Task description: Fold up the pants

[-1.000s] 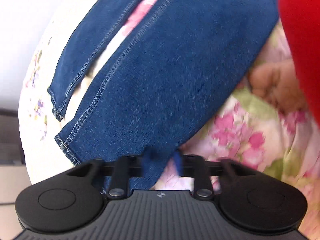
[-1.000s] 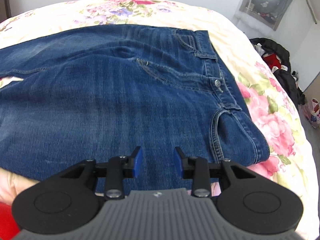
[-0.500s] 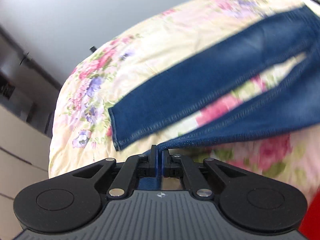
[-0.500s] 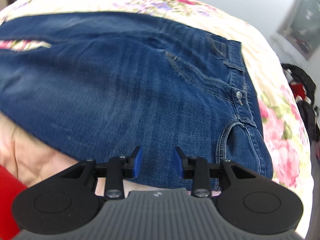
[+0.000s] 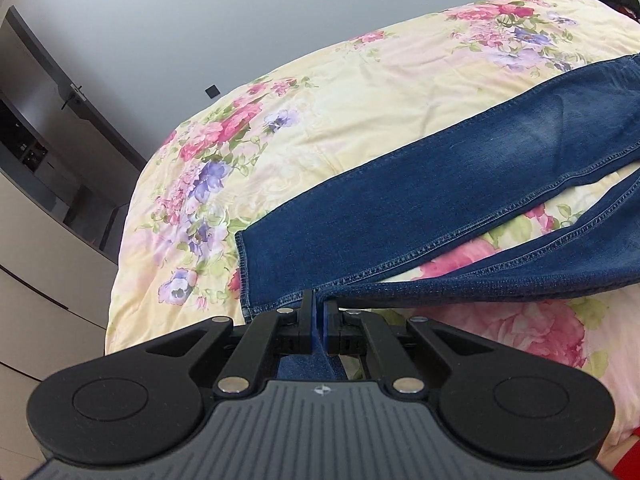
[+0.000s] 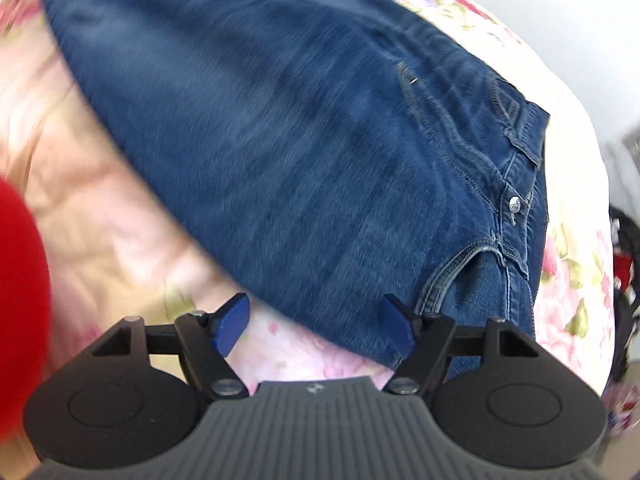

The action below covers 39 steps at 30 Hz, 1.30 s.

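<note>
Since a moment ago the right gripper (image 6: 314, 326) has spread its blue pads wide and dropped toward the hip edge of the dark blue denim pants (image 6: 320, 140), near the front pocket — released, gripping nothing, apparently lining up to pinch that side seam. The left gripper (image 5: 319, 316) is clenched on the hem of the near leg (image 5: 460, 284), lifting it off the yellow floral bedspread (image 5: 340, 112). Just ahead of its fingers the far leg (image 5: 420, 200) lies flat — presumably the target for laying one leg over the other.
</note>
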Motion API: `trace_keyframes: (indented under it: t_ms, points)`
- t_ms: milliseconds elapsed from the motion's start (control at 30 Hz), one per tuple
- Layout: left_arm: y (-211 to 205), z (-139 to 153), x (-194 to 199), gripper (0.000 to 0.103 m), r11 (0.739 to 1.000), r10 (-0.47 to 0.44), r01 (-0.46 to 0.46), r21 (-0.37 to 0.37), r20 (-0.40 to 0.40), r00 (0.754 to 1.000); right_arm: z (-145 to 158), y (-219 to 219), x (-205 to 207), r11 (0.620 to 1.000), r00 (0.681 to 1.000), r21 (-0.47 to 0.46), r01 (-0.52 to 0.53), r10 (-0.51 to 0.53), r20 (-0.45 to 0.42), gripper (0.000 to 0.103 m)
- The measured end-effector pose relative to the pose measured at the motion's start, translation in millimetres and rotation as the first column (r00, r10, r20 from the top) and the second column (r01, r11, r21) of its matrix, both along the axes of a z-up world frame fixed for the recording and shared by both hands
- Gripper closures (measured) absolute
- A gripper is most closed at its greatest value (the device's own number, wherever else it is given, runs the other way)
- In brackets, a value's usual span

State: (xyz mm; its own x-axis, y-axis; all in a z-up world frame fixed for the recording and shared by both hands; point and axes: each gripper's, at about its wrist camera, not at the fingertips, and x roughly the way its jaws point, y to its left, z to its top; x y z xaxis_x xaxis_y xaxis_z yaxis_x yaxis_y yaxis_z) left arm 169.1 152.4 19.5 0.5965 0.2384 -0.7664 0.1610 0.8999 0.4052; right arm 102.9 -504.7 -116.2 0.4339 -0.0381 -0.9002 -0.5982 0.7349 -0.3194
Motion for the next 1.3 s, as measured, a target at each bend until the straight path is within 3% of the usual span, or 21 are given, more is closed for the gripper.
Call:
trace_keyframes:
  t_ms: [100, 300, 367, 467, 667, 900, 1067, 1233, 1300]
  points:
    - [1, -2, 3, 0.100, 1.000, 0.004, -0.004, -0.001, 0.003, 1.000, -7, 1, -4, 0.999, 0.999, -0.035, -0.026, 0.027, 0.029, 0.043]
    - [5, -5, 8, 0.100, 0.999, 0.025, -0.024, -0.030, 0.013, 1.000, -18, 2, -7, 0.994, 0.996, -0.105, -0.041, 0.049, 0.078, 0.069]
    - [10, -4, 9, 0.100, 0.998, 0.037, -0.036, -0.054, 0.019, 0.999, -13, 3, -9, 0.992, 0.994, -0.113, -0.048, 0.059, 0.096, 0.084]
    - [18, 0, 7, 0.100, 0.994, 0.067, -0.064, -0.087, 0.029, 0.997, 13, -2, -8, 0.999, 0.989, -0.054, 0.006, 0.003, 0.149, 0.096]
    - [33, 11, 7, 0.100, 0.984, 0.118, -0.110, -0.139, 0.054, 0.992, 84, -1, 11, 0.997, 0.932, 0.006, 0.074, -0.071, 0.354, 0.099]
    - [48, 13, 46, 0.100, 0.972, 0.186, -0.173, -0.161, 0.066, 0.980, 138, 19, 99, 0.988, 0.863, 0.022, 0.155, -0.146, 0.484, 0.100]
    - [47, 0, 95, 0.100, 0.974, 0.187, -0.177, -0.139, 0.062, 0.980, 134, 36, 184, 0.978, 0.857, -0.018, 0.207, -0.172, 0.486, 0.100]
    - [42, -28, 152, 0.101, 0.978, 0.183, -0.179, -0.107, 0.030, 0.983, 102, 52, 273, 0.966, 0.858, -0.052, 0.253, -0.199, 0.474, 0.100]
    - [36, -47, 177, 0.101, 0.984, 0.166, -0.165, -0.060, 0.014, 0.986, 83, 57, 305, 0.962, 0.865, -0.065, 0.266, -0.208, 0.457, 0.100]
